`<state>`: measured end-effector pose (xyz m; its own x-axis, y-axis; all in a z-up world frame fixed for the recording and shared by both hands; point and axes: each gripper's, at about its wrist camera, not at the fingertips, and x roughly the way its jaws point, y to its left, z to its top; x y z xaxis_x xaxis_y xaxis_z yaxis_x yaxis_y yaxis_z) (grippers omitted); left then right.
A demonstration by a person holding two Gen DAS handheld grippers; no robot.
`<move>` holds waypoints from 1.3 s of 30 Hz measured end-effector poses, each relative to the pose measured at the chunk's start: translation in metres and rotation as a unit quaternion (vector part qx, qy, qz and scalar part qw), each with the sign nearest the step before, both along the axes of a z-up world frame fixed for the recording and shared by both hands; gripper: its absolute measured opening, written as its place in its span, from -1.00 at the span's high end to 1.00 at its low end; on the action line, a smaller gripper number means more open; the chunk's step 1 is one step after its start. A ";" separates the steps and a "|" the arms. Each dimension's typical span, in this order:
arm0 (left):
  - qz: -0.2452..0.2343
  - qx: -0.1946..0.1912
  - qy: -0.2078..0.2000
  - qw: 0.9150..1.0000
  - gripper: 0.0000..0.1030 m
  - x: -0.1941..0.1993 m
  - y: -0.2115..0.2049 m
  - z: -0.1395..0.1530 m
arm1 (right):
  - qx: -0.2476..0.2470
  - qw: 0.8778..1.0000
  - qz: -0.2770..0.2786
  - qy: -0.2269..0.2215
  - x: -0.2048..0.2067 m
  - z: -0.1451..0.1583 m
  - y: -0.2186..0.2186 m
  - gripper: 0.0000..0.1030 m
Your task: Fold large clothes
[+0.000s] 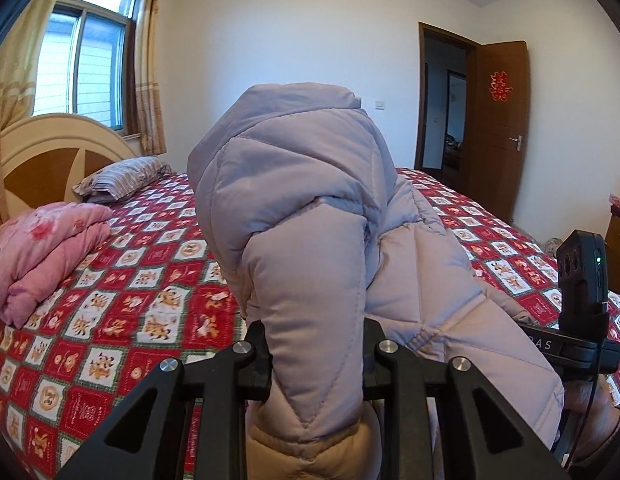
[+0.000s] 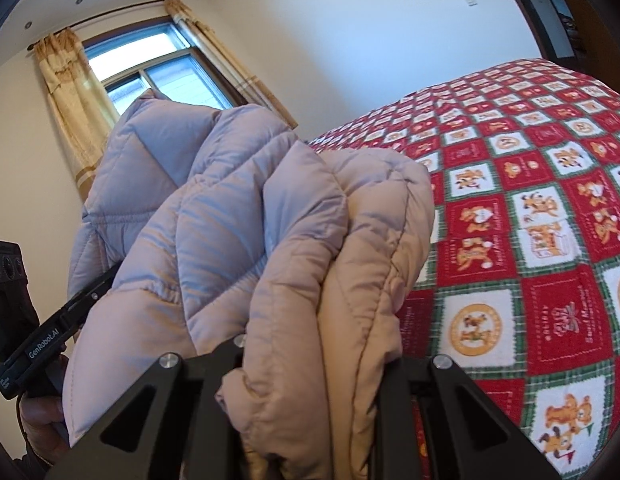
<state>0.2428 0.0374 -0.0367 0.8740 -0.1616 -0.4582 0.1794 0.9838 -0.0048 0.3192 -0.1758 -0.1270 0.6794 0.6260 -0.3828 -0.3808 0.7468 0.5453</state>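
Observation:
A large puffy quilted jacket (image 1: 306, 208), pale lilac-beige, is held up above the bed. My left gripper (image 1: 316, 360) is shut on a thick fold of it. My right gripper (image 2: 314, 376) is shut on a bunched edge of the same jacket (image 2: 238, 216), with several layers between the jaws. The jacket hides most of both grippers' fingers. The right gripper's body shows at the right edge of the left wrist view (image 1: 582, 320); the left gripper's body shows at the left edge of the right wrist view (image 2: 46, 336).
The bed has a red, white and green patterned quilt (image 1: 122, 312), also in the right wrist view (image 2: 530, 240). A folded pink blanket (image 1: 42, 256) and a striped pillow (image 1: 118, 178) lie near the headboard (image 1: 50, 152). An open door (image 1: 498, 128) is behind the bed.

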 end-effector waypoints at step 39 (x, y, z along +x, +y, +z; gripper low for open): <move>0.101 -0.034 0.079 0.991 0.34 0.032 0.151 -0.092 | -0.142 0.986 0.072 0.046 0.045 -0.033 0.162 0.58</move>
<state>0.2751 0.1880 -0.1289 0.8104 -0.0256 -0.5853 -0.0289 0.9961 -0.0836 0.3643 -0.0139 -0.1599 0.5452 0.5733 -0.6117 -0.4537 0.8153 0.3598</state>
